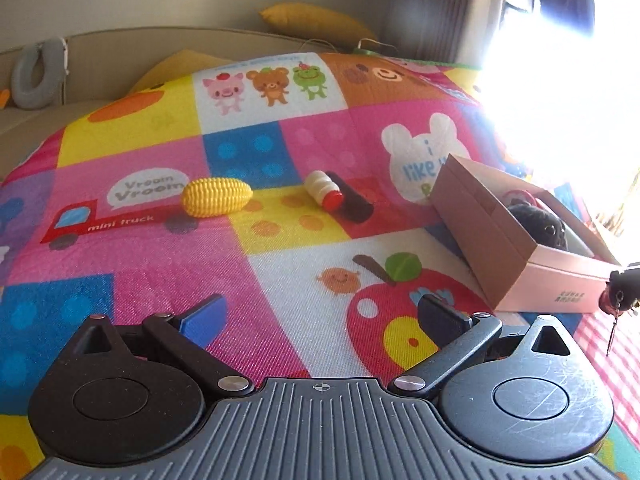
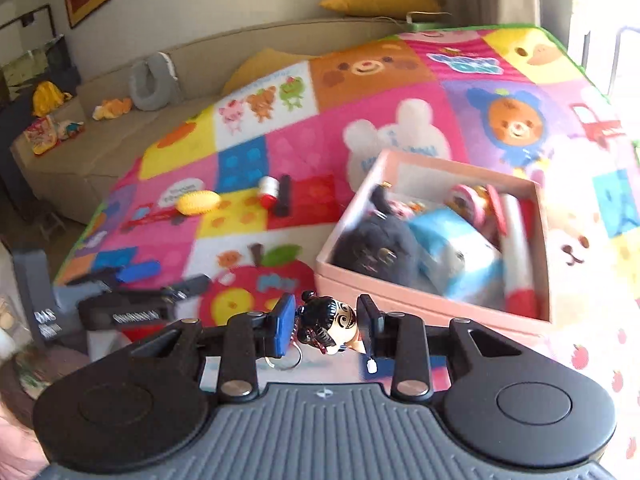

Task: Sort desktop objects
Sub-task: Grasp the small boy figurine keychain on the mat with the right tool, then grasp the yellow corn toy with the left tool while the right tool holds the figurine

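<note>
My right gripper (image 2: 327, 326) is shut on a small doll keychain (image 2: 330, 326) with black hair, held just in front of the pink box (image 2: 420, 308). The doll (image 1: 622, 290) also shows at the right edge of the left wrist view, beside the box (image 1: 508, 256). Inside the box lie a black plush (image 2: 372, 248), a blue-and-white pack and other toys. My left gripper (image 1: 320, 312) stands open above the mat with nothing between its fingers. A yellow toy corn (image 1: 217, 197), a small white bottle with a red cap (image 1: 324, 190) and a black cylinder (image 1: 354, 202) lie on the mat beyond it.
A colourful patchwork play mat (image 1: 160, 256) covers the surface. A beige sofa (image 2: 120, 128) with yellow cushions and a grey neck pillow (image 2: 152, 80) stands behind. Bright window glare washes out the right side. The left gripper (image 2: 132, 280) appears at the mat's left edge.
</note>
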{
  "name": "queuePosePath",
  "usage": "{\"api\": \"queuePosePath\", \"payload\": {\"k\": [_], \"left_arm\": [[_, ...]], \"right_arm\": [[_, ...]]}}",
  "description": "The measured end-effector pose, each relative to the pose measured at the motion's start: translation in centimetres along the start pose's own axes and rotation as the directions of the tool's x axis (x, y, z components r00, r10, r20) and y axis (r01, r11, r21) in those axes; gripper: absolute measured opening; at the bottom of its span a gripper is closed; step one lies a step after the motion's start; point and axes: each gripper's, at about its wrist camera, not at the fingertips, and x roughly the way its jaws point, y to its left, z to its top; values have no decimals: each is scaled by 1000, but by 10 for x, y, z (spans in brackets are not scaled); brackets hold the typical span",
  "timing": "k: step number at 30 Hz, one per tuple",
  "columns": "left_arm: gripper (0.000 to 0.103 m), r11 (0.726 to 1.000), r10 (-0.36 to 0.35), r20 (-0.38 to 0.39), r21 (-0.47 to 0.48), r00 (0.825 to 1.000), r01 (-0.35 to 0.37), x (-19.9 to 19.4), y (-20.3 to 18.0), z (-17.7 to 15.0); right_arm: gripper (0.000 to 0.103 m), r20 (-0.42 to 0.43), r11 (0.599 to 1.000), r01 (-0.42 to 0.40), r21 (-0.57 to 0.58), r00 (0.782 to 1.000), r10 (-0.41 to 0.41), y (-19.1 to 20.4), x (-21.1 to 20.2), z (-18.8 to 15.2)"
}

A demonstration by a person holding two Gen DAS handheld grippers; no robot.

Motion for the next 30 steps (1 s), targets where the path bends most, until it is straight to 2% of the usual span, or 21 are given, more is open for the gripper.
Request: {"api": "queuePosePath", "payload": {"k": [3,5,9,14,17,18,19,21,24,25,30], "left_arm": [[103,998,-5,6,64,1000,4,4,-12,6],[103,997,-3,13,77,1000,2,11,-20,18],[103,998,40,37,51,999,-42,37,-33,51],[103,994,112,-18,22,994,-112,100,-44,83],[101,979,200,-46,51,979,-198,138,-45,89],[93,975,215,-56,64,975,-212,146,-45,90],[77,972,225,-69,79,972,-220,153,-45,90],[72,969,233,-75,103,970,-225,162,-43,89],[57,963,232,-57,156,971,-220,159,-44,88],[55,960,232,-51,175,971,-220,155,-45,86],[45,953,173,-42,259,984,-156,106,-51,68]], "right_arm": [[33,25,989,147,-19,989,-147,-13,8,-29],[34,55,980,199,-29,979,-197,-18,14,-45],[57,131,988,144,49,980,-149,-29,16,-67],[67,217,983,108,146,966,-138,-35,14,-89],[72,257,977,109,185,954,-155,-38,12,-99],[75,270,974,110,197,949,-162,-40,12,-102],[76,280,972,110,206,946,-166,-42,11,-105],[78,292,969,100,227,942,-166,-47,10,-109],[86,315,967,83,242,936,-159,-50,7,-110],[86,320,966,83,244,934,-161,-49,7,-110],[87,318,953,78,292,932,-174,-56,9,-111]]}}
